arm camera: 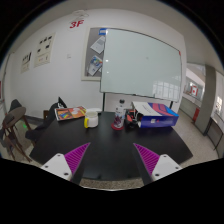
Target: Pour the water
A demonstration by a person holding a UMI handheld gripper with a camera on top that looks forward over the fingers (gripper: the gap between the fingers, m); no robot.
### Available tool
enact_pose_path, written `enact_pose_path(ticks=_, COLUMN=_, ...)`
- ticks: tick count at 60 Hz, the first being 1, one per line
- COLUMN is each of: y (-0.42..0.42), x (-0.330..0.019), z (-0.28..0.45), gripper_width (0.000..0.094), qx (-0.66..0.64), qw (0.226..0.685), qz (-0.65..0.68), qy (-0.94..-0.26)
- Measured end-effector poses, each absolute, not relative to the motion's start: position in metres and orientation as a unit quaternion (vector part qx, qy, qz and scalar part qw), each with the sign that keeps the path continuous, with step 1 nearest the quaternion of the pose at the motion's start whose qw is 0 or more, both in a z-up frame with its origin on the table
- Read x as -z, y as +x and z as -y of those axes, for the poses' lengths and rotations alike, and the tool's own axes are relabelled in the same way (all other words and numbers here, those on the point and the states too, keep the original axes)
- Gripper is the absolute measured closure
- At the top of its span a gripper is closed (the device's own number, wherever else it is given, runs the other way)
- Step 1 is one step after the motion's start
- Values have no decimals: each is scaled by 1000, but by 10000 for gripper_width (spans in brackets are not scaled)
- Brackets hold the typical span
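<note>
- Gripper (111,160): fingers spread wide, nothing between.
- One dark table (100,140) ahead.
- One clear bottle (119,117), upright, beyond fingers.
- One whiteboard (140,62) behind.

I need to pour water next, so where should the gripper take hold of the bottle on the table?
Probably around the middle of the bottle, coming straight in from the near side. It stands upright on the dark table, well beyond the open gripper, with a colourful box close on one side. Finer detail is too small to tell.

Office meeting room — wall whiteboard (141,62), dark table (100,140), "3F" sign (77,23), pinned notices (35,54)
</note>
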State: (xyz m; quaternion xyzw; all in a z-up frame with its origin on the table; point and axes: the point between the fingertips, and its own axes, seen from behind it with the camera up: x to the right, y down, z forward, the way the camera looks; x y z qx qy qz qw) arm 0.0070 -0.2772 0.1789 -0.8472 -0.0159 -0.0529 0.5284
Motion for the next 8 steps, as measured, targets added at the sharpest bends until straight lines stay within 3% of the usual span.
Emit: enact_pose_path(ticks=8, y=12, x=-186, z=284, gripper_width=88, qx=56, qw=536, qz=11, qy=-842)
